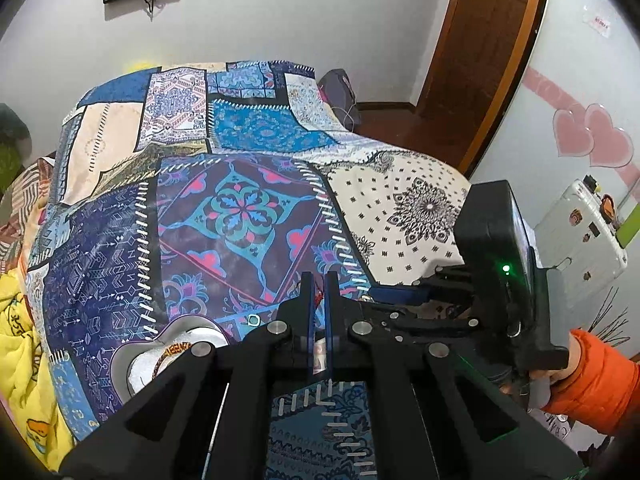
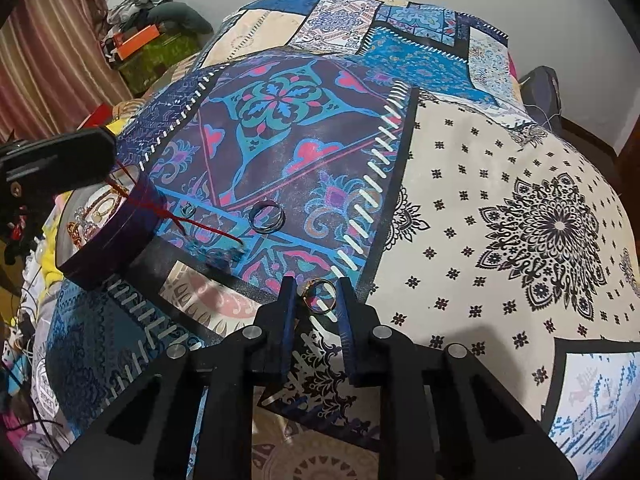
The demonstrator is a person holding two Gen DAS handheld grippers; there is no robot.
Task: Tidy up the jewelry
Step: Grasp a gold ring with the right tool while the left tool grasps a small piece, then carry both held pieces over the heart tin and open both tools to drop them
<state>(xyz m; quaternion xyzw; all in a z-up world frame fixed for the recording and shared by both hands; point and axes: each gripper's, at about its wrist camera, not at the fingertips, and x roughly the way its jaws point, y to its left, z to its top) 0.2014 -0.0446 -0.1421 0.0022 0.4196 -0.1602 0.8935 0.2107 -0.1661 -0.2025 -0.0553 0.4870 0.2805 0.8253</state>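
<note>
Two grippers: left gripper (image 1: 319, 300) pinching limp red cord (image 2: 208, 229); right gripper (image 2: 318, 300) parted around small, rigid, slippery ring (image 2: 319, 295); best gripped across band.

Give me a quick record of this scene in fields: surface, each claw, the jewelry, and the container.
surface: patchwork bedspread
left claw: shut on red cord
right claw: open, around gold ring
loose jewelry: silver ring on the bedspread, small ring beside it
container: heart-shaped tin, bracelets inside
red cord: trails over the tin's rim onto the bedspread
</note>
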